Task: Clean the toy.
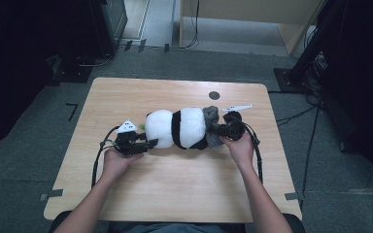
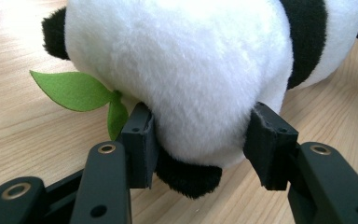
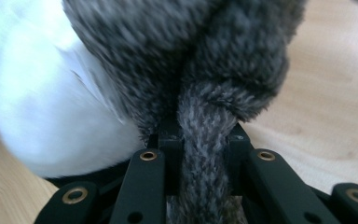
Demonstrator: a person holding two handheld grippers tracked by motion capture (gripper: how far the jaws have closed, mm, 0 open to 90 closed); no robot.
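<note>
A lab-like room: wooden table [image 1: 175,184] on grey carpet [image 1: 24,160], black equipment stands [image 1: 315,43], trailing cables [image 1: 296,116].

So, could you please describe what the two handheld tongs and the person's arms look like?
Both tongs are black. The left tongs and right tongs each carry a pale grey three-cornered plate on top and trail a black cable. Up close, each has flat black link arms with brass-coloured rivets and blocky dark pads. The person's forearms are bare, with no sleeves visible.
</note>
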